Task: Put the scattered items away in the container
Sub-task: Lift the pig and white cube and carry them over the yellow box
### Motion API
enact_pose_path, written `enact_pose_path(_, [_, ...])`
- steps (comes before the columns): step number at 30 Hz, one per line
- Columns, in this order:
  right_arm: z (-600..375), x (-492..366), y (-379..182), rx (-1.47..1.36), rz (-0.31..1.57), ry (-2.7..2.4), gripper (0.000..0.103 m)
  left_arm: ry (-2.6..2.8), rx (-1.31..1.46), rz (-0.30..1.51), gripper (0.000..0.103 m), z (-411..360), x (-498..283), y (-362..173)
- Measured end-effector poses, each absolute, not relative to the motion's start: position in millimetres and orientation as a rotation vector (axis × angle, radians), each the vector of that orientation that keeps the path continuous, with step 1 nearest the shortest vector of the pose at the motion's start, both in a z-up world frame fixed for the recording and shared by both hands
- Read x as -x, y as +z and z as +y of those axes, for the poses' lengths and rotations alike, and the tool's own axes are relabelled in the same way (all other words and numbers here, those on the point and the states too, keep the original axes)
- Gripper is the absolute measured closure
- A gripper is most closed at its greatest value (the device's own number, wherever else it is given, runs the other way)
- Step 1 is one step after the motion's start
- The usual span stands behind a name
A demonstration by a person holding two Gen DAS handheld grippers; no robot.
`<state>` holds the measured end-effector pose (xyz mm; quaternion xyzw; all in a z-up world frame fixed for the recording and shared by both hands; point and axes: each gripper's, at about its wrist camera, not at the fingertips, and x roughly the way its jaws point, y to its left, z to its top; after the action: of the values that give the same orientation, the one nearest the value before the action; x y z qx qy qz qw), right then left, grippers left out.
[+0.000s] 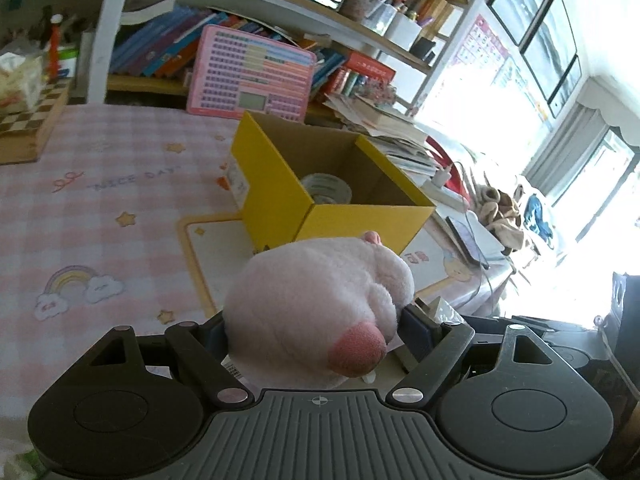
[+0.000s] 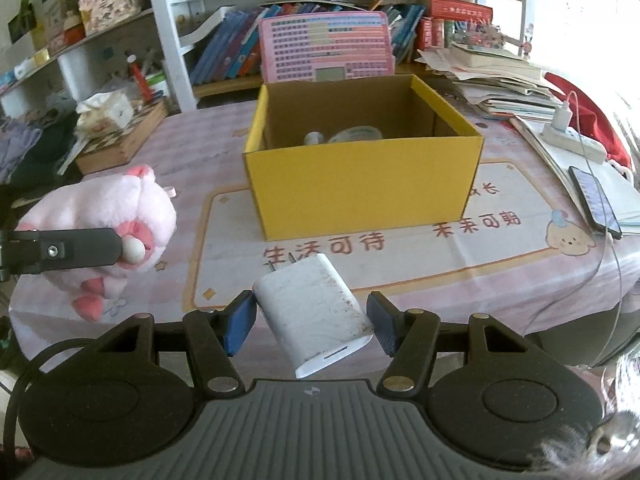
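My left gripper [image 1: 314, 326] is shut on a pink plush pig [image 1: 316, 300] and holds it above the table, just in front of the open yellow box [image 1: 280, 196]. The pig also shows in the right wrist view [image 2: 108, 216], left of the yellow box [image 2: 360, 184], with a left gripper finger [image 2: 76, 250] across it. A tape roll [image 1: 326, 188] lies inside the box. My right gripper [image 2: 312, 322] is shut on a white charger plug [image 2: 316, 308], its blue pads pressing both sides, in front of the box.
The pink checked tablecloth [image 2: 440, 264] covers the table. A chessboard box [image 2: 120, 140] with a tissue pack sits at the left. A phone [image 2: 596, 200] with cable, a power strip [image 2: 572, 140] and paper piles lie at the right. Bookshelves and a pink toy board [image 2: 324, 46] stand behind.
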<state>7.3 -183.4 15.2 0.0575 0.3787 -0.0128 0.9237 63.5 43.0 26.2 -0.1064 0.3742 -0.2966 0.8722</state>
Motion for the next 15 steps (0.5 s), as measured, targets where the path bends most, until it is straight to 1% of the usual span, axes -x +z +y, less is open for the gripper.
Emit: enact_pose_path(15, [-226,-48,14,-0.122,0.771,-0.026,0.044,-0.645,0.188,0.76,0.018,1,-103,30])
